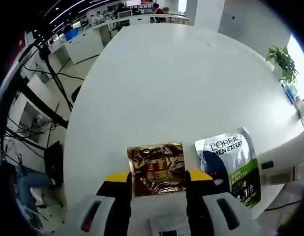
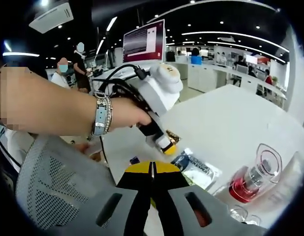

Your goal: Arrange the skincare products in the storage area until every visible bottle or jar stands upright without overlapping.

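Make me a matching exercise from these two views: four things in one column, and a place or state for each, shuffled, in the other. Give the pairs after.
Things
1. gold foil packet
2. L'Oreal Men Expert sachet
3. bottle with red liquid
4. right gripper

Places or states
A. lies flat near the table's edge, beside the gold packet
B. jaws closed together, nothing between them
C. sits between the left gripper's yellow-tipped jaws
D. stands upright on the white table, clear cap on top

Pairs: 1-C, 2-A, 3-D, 4-B
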